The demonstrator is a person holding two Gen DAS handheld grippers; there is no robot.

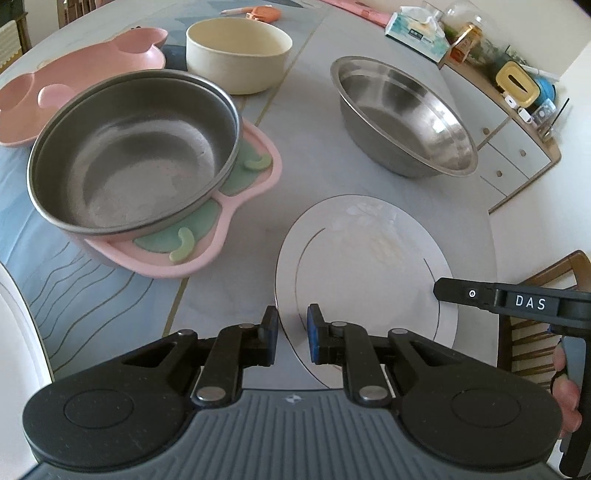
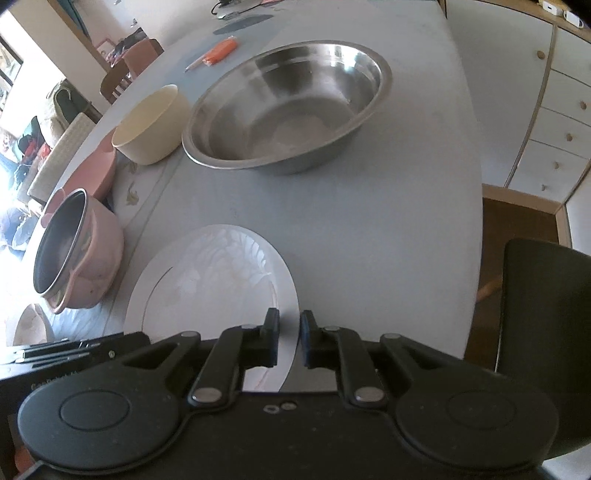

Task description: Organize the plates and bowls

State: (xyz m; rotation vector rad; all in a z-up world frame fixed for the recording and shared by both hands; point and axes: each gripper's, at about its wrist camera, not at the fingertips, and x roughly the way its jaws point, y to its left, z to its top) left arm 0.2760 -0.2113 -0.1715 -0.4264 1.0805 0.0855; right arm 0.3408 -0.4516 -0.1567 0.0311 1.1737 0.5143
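Note:
A white plate [image 1: 369, 258] lies near the table's front edge. My left gripper [image 1: 292, 332] is shut on its near-left rim, which passes between the blue pads. My right gripper [image 2: 289, 339] is shut on the plate [image 2: 214, 280] at its right rim; one of its fingers [image 1: 448, 291] shows there in the left wrist view. I cannot tell whether the plate is off the table. A large steel bowl [image 1: 402, 118] [image 2: 288, 107] stands beyond it. A cream bowl [image 1: 238, 51] [image 2: 149, 125] stands far left. A dark steel bowl [image 1: 136, 155] [image 2: 59, 243] sits in a pink dish [image 1: 236, 195].
A pink animal-shaped plate [image 1: 92, 66] lies at the far left. An orange item [image 1: 258, 13] and a tissue box [image 1: 413, 33] sit at the back. A white sideboard [image 1: 517, 147] and a wooden chair [image 1: 535, 280] stand to the right. A black chair [image 2: 546, 332] is near the table edge.

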